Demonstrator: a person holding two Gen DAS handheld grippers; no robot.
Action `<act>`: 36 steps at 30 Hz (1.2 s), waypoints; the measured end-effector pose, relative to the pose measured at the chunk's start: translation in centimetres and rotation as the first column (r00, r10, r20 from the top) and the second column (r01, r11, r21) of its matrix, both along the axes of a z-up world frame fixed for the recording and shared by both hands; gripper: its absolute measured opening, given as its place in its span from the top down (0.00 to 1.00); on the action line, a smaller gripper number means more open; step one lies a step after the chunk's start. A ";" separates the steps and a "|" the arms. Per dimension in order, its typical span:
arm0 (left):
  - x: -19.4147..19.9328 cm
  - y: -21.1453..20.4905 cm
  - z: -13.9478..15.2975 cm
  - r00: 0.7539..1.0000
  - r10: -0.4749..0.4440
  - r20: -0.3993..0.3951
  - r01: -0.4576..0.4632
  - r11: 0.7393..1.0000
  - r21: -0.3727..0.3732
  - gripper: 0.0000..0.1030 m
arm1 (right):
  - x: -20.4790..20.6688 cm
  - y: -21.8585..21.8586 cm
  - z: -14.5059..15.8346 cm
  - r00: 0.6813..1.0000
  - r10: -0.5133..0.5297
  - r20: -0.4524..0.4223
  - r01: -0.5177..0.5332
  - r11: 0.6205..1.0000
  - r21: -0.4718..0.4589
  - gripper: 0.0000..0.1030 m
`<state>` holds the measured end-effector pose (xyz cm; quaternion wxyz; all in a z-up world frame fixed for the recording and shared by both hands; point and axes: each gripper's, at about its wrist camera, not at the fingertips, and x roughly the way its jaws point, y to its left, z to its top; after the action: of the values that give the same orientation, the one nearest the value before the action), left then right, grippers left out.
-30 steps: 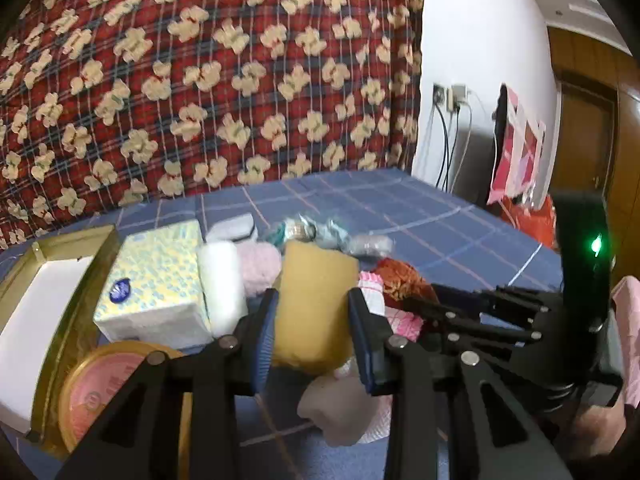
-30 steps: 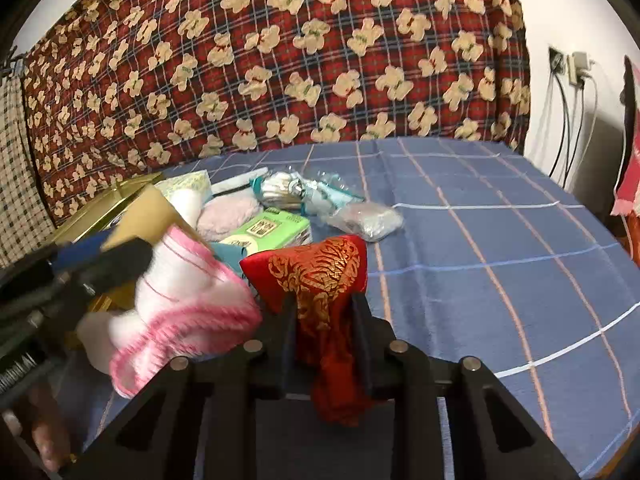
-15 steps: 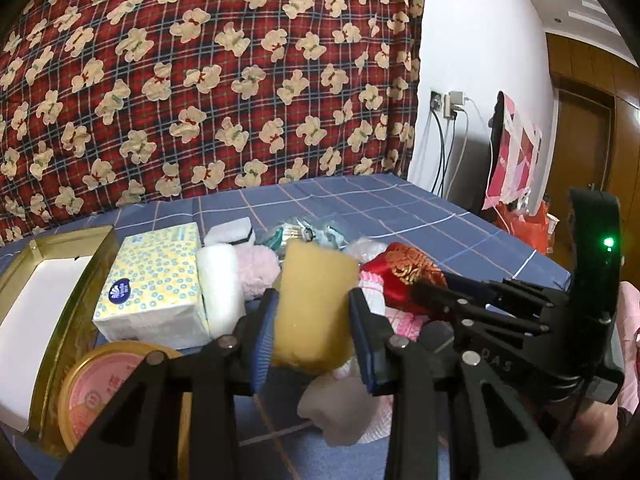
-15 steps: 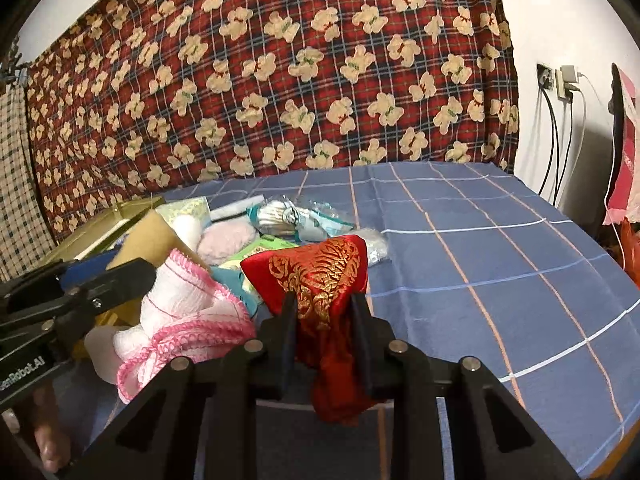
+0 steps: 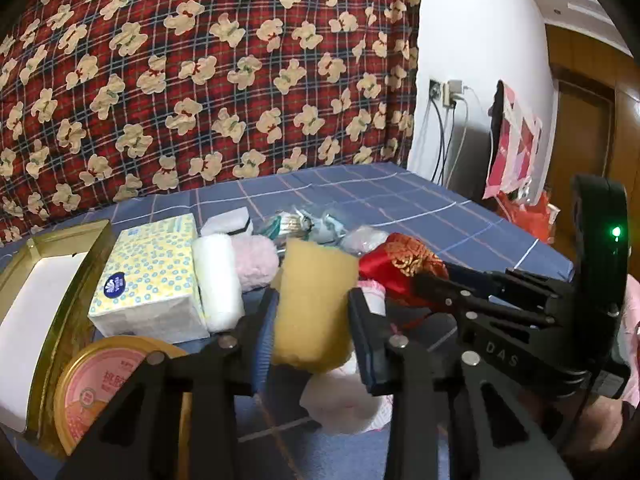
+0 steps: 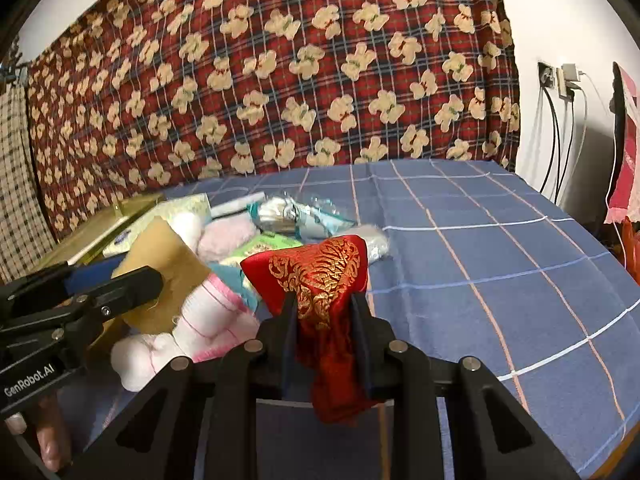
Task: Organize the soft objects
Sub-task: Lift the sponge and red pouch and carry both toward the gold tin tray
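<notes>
My left gripper (image 5: 312, 320) is shut on a yellow sponge (image 5: 316, 300), held upright above the blue checked table (image 5: 400, 204). My right gripper (image 6: 324, 320) is shut on a red pouch with gold embroidery (image 6: 320, 276), which hangs down between the fingers. In the left wrist view the red pouch (image 5: 400, 264) and the right gripper (image 5: 432, 280) sit just right of the sponge. In the right wrist view the sponge (image 6: 168, 264) and the left gripper (image 6: 120, 280) show at the left. A white and pink knitted sock (image 6: 208, 320) lies under both.
A tissue pack (image 5: 148, 280), a white roll (image 5: 218, 280) and a pink fluffy item (image 5: 256, 258) lie left of the sponge. A gold box (image 5: 60, 316) and a round pink-lidded tin (image 5: 104, 384) stand at the left. Plastic-wrapped packets (image 6: 296, 216) lie behind. A patterned blanket (image 5: 200, 80) hangs at the back.
The right gripper with the red pouch has tipped slightly upward; the pouch now shows nearer the sponge in the left wrist view. The left gripper has kept still.
</notes>
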<state>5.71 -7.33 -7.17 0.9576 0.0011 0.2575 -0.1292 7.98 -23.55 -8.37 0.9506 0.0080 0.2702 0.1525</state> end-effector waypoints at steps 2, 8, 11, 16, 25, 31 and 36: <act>-0.4 0.3 0.6 1.000 0.002 0.019 -0.002 1.000 -0.016 0.69 | -0.2 -0.1 0.4 1.000 0.001 0.015 -0.001 1.000 0.011 0.73; -1.7 1.2 2.4 0.995 0.019 0.099 -0.014 0.998 -0.059 0.69 | -0.9 0.3 1.6 0.998 0.013 0.067 -0.014 1.000 0.010 0.73; -1.8 1.7 2.8 0.991 0.041 0.130 -0.035 0.998 -0.050 0.69 | -0.8 0.8 1.6 0.997 0.016 0.080 -0.016 1.000 0.004 0.73; -1.1 3.2 3.2 0.987 0.076 0.140 -0.069 0.996 -0.052 0.69 | -0.4 1.6 2.0 0.996 0.025 0.089 -0.025 1.000 -0.002 0.73; 0.0 5.8 2.7 0.981 0.157 0.116 -0.151 0.987 -0.058 0.69 | 0.8 2.6 2.3 0.995 0.023 0.093 -0.024 1.000 0.014 0.73; 0.5 6.3 2.4 0.980 0.168 0.108 -0.162 0.985 -0.060 0.69 | 1.4 3.2 2.7 0.997 0.032 0.070 -0.033 0.999 0.014 0.73; 0.5 6.7 2.4 0.979 0.174 0.103 -0.168 0.984 -0.062 0.69 | 1.7 3.9 3.5 0.995 0.046 0.088 -0.047 0.999 0.004 0.73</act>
<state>6.24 -0.64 -4.80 0.9774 -0.0394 0.2008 -0.0529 9.71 -19.62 -4.85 0.9578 -0.0020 0.2275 0.1758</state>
